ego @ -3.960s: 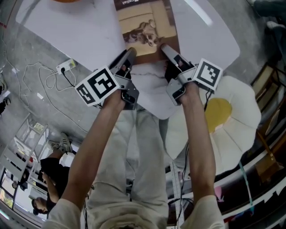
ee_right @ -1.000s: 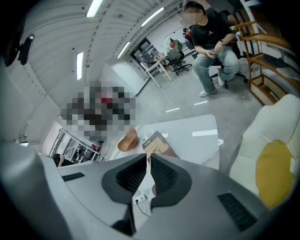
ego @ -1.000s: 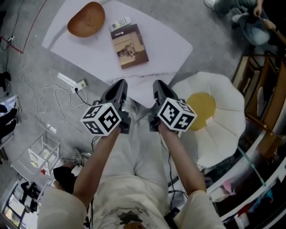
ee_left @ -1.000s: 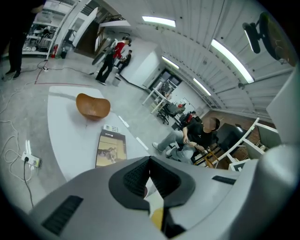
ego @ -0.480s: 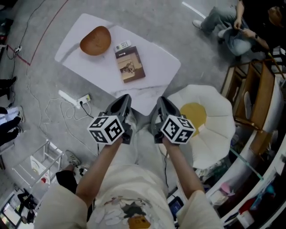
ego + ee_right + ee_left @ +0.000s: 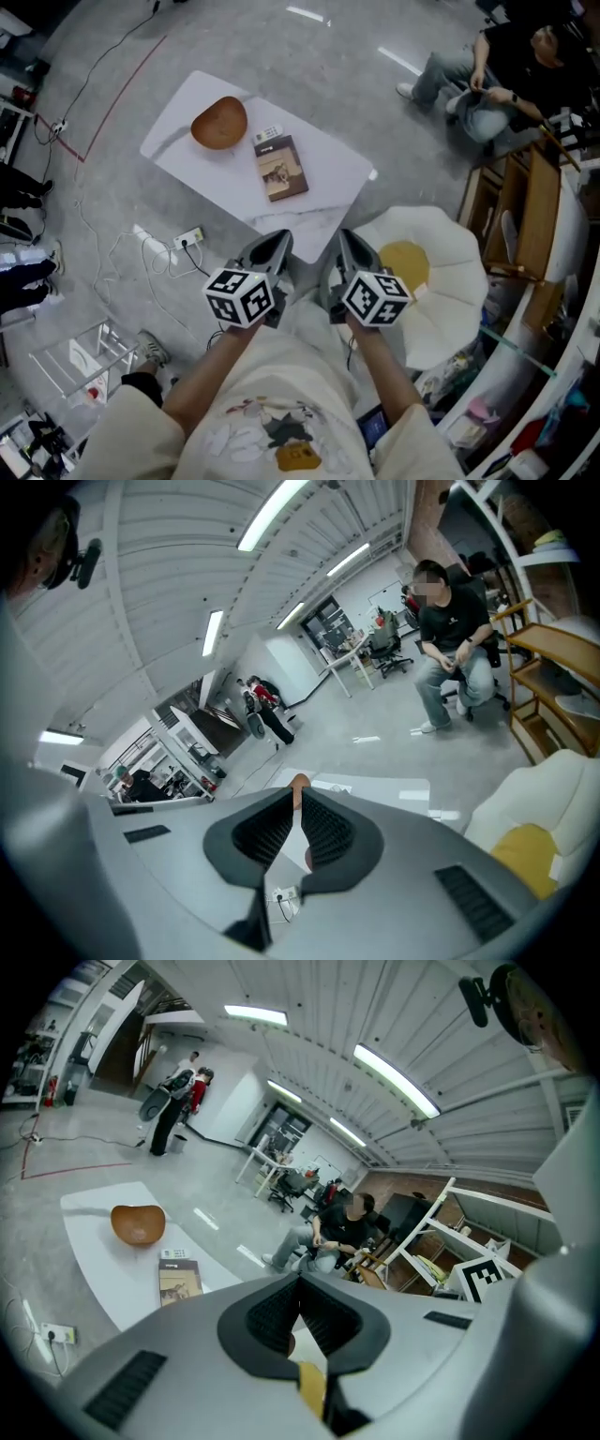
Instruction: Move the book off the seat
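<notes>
The brown book (image 6: 281, 169) lies flat on the low white table (image 6: 328, 178), next to a wooden bowl (image 6: 218, 124) and a small remote (image 6: 268, 134). The left gripper view shows the same book (image 6: 178, 1277) and bowl (image 6: 138, 1224) far below. The seat, a white flower-shaped cushion with a yellow centre (image 6: 448, 281), has nothing on it. Both grippers are held side by side high over the table's near edge, apart from the book. My left gripper (image 6: 275, 246) is shut and empty. My right gripper (image 6: 349, 242) is shut with only a thin slit between its pads, also empty.
A person sits on a chair (image 6: 506, 84) beyond the seat. A wooden shelf (image 6: 530, 206) stands at the right. A power strip (image 6: 187, 239) and cables lie on the grey floor left of the table. A wire rack (image 6: 75, 361) stands at lower left.
Both grippers have risen together, still shut and empty. The table, book and seat now look smaller and farther below. The book has stayed on the table.
</notes>
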A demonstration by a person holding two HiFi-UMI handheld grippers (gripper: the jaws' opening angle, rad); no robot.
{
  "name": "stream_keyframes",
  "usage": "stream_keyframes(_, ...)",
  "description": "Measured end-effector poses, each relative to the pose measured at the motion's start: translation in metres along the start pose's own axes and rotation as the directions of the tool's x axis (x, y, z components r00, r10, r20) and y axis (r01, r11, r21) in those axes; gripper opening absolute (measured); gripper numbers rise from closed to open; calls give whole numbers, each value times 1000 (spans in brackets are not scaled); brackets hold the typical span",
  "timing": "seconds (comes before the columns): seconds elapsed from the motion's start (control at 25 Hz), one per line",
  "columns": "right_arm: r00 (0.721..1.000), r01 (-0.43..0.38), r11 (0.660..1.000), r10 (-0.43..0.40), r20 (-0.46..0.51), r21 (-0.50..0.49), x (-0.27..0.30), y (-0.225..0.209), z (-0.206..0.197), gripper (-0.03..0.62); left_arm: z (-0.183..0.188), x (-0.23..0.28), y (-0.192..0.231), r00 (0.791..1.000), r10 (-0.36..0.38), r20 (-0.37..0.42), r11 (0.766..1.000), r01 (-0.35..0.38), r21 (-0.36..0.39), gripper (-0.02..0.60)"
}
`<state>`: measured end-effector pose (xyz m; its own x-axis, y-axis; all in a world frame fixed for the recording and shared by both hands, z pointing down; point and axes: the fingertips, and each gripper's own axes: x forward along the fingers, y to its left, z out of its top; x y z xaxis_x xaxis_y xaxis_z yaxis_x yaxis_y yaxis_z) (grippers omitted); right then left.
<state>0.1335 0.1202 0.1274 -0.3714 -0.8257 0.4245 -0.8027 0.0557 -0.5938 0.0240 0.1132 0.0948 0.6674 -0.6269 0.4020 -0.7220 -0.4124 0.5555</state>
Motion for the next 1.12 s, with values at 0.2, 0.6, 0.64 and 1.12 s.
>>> stream_keyframes(0.2, 997, -38, 996, 43, 71, -77, -51, 30, 20, 34, -10, -20, -42, 998, -62, -28, 996, 63, 65, 11)
stream_keyframes(0.6, 982, -55, 981, 87, 169, -188, -136, 74, 10, 34, -11, -73, -114, 986, -164, -32, 965, 167, 204, 11)
stream_keyframes(0.64, 980, -57, 979, 92, 178, -193, -142, 78, 8, 34, -11, -78, -120, 985, -173, -30, 961, 175, 214, 11)
stream_keyframes(1.12, 942, -24, 958, 118, 315, -287, -207, 100, 0, 34, -28, -117, -169, 967, -254, 35, 921, 231, 314, 11)
